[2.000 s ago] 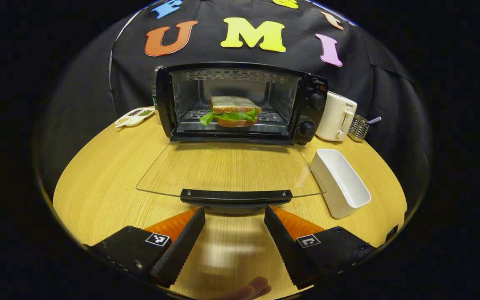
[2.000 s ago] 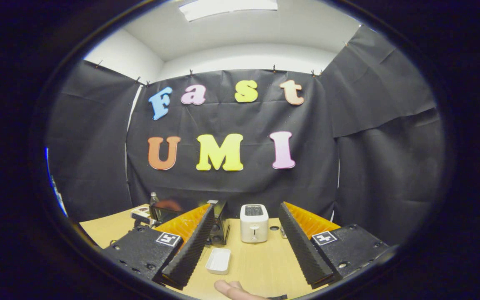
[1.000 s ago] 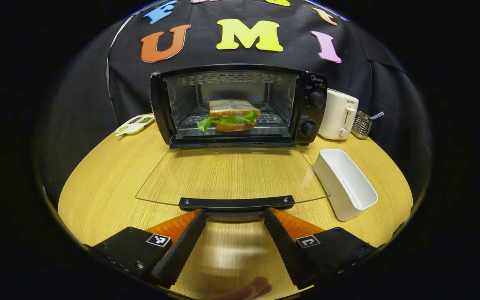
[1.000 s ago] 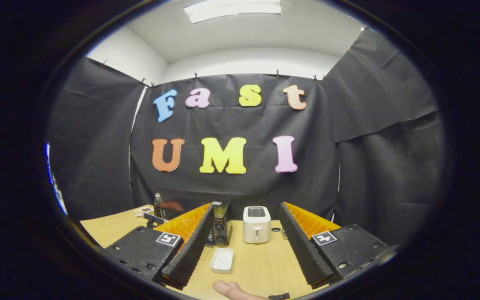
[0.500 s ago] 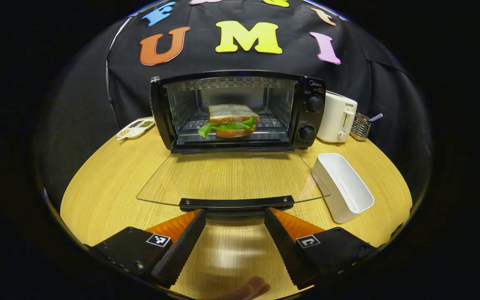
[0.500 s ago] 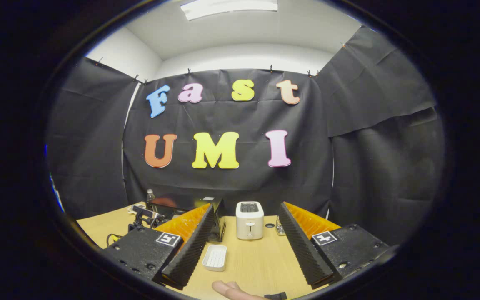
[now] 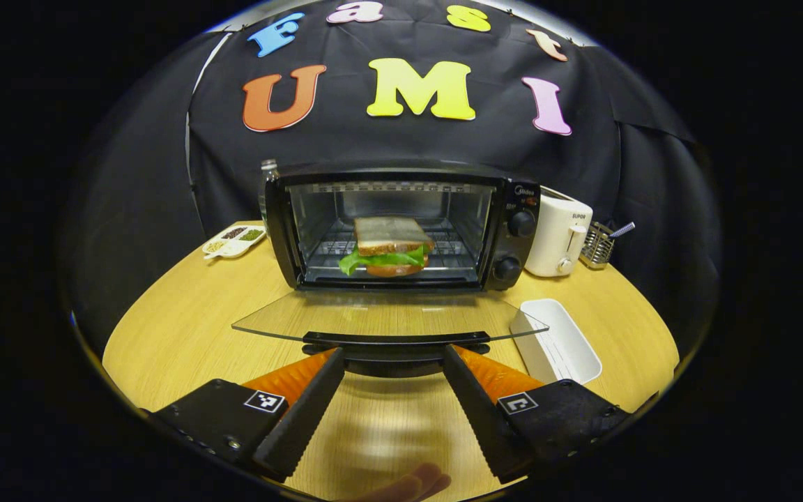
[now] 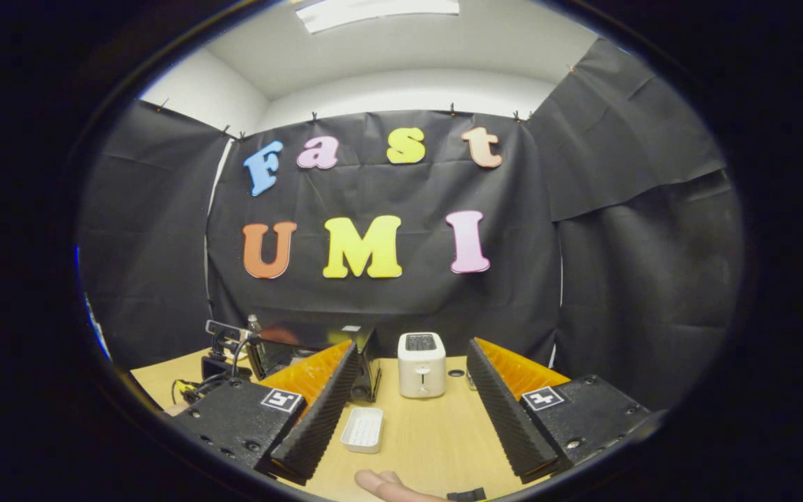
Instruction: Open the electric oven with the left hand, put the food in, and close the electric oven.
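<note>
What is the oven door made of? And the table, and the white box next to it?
The door looks like clear glass: the table's grain shows through it. Its handle seems black plastic. The table looks like pale wood, maybe only a wood-look top. The white box looks like smooth plastic or ceramic; I can't tell which.

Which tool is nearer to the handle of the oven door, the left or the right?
Left. The left tool has its open fingers right under the door handle. The right tool is held back, empty, pointing toward the toaster.

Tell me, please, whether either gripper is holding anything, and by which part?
Nothing is held. The left gripper is open under the oven door's handle; the right gripper is open.
</note>
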`<state>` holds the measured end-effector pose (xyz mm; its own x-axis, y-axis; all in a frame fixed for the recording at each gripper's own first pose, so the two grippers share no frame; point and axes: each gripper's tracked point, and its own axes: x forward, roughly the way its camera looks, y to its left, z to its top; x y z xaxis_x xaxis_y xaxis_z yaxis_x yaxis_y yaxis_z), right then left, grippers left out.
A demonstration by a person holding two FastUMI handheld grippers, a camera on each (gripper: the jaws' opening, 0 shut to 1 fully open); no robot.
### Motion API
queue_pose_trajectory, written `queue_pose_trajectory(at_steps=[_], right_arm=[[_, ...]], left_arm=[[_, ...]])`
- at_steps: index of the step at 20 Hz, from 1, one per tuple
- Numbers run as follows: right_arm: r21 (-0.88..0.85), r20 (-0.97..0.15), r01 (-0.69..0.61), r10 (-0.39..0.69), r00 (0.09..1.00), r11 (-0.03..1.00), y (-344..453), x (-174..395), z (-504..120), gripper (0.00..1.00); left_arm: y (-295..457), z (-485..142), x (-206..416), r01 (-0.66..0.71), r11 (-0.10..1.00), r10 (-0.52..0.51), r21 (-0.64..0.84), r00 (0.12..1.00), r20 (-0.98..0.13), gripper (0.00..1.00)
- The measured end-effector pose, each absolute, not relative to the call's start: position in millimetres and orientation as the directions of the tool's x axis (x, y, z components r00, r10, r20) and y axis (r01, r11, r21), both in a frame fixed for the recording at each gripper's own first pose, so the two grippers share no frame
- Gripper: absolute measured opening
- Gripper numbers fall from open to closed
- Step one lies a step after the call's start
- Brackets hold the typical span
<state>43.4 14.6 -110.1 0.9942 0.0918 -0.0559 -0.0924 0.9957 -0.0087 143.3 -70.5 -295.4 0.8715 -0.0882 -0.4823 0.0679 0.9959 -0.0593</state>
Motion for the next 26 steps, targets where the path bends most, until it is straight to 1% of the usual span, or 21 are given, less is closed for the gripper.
queue_pose_trajectory(at_steps=[2, 4, 6, 10, 16, 17, 20, 23, 26], right_arm=[[-0.009, -0.055, -0.09, 0.089, 0.994, 0.996, 7.6, 34.2, -103.0, 0.99], [-0.01, -0.055, -0.087, 0.086, 0.995, 0.996, 3.5, 35.7, -102.8, 0.99], [-0.007, -0.057, -0.083, 0.083, 0.995, 0.996, 1.0, 36.6, -103.8, 0.99], [-0.001, -0.065, -0.075, 0.074, 0.995, 0.997, -4.7, 36.9, -106.6, 0.99], [-0.004, -0.081, -0.061, 0.061, 0.995, 0.998, -9.6, 47.0, -115.6, 0.99], [-0.002, -0.084, -0.06, 0.059, 0.995, 0.998, -9.9, 49.5, -116.9, 0.99], [-0.001, -0.095, -0.056, 0.056, 0.994, 0.998, -12.3, 53.5, -123.9, 0.99], [0.0, -0.113, -0.05, 0.049, 0.992, 0.999, -14.2, 58.5, -130.5, 0.99], [0.005, -0.125, -0.043, 0.043, 0.991, 0.999, -16.2, 57.9, -133.2, 1.0]], left_arm=[[-71.0, -282.5, 151.3, 0.072, 0.996, -0.091, -0.059, 0.889, -0.449, 0.96], [-70.2, -271.8, 156.4, 0.074, 0.996, -0.091, -0.056, 0.898, -0.43, 0.96], [-69.2, -256.6, 166.7, 0.074, 0.996, -0.088, -0.052, 0.919, -0.385, 0.96], [-66.9, -236.4, 186.3, 0.082, 0.995, -0.093, -0.048, 0.939, -0.33, 0.98], [-64.4, -216.4, 221.2, 0.079, 0.993, -0.099, -0.086, 0.961, -0.258, 0.99], [-58.6, -219.9, 227.4, 0.061, 0.995, -0.079, -0.073, 0.959, -0.273, 0.96], [-44.9, -231.2, 253.4, 0.009, 1.0, -0.018, -0.03, 0.956, -0.294, 0.97], [-46.1, -233.0, 261.3, 0.012, 0.999, -0.027, -0.051, 0.954, -0.298, 0.97], [-45.4, -229.0, 252.5, 0.014, 0.998, -0.032, -0.063, 0.953, -0.302, 0.97]])
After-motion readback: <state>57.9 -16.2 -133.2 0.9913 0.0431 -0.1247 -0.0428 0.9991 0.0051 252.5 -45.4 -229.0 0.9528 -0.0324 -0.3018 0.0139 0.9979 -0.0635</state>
